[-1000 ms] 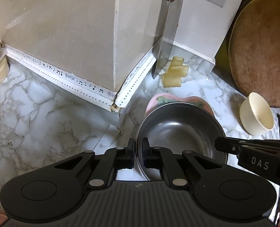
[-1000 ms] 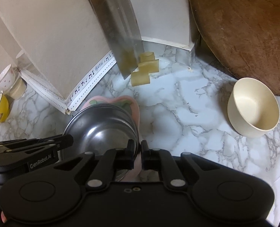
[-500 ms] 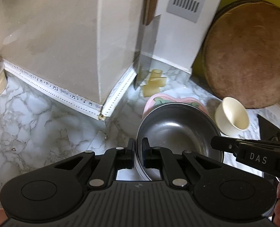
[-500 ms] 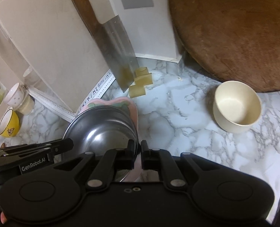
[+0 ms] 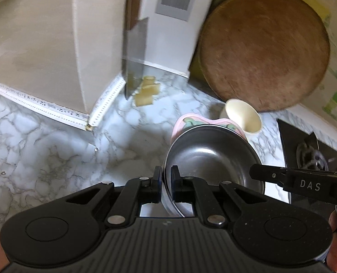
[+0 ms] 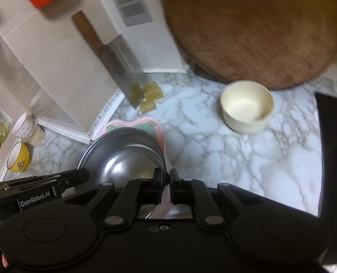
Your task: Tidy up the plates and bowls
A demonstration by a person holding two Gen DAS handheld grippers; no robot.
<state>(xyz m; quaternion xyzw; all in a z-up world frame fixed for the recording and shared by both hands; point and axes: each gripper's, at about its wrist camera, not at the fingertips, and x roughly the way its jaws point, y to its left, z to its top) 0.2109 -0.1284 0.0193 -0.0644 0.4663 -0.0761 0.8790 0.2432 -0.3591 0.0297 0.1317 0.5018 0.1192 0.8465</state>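
Observation:
A steel bowl (image 5: 211,159) (image 6: 123,154) rests in a pink plate (image 5: 184,120) (image 6: 157,132), and both hang above the marble counter (image 5: 54,154). My left gripper (image 5: 166,177) is shut on the bowl's left rim. My right gripper (image 6: 166,179) is shut on the right edge, with the pink plate's rim and the bowl's rim together between its pads. Each gripper shows in the other's view, the right gripper's finger (image 5: 282,177) and the left gripper's finger (image 6: 54,182). A cream bowl (image 5: 243,118) (image 6: 247,105) stands upright on the counter beyond the stack, to the right.
A round wooden board (image 5: 264,47) (image 6: 255,27) leans on the back wall. A cleaver (image 6: 123,68) leans in the corner over yellowish blocks (image 6: 150,97). A black stove (image 5: 312,157) is at the right. A yellow cup (image 6: 18,159) and a white cup (image 6: 24,125) stand far left.
Both grippers have risen with the bowl and plate and carried them to the right, toward the cream bowl. The counter looks farther away. Both grips are unchanged.

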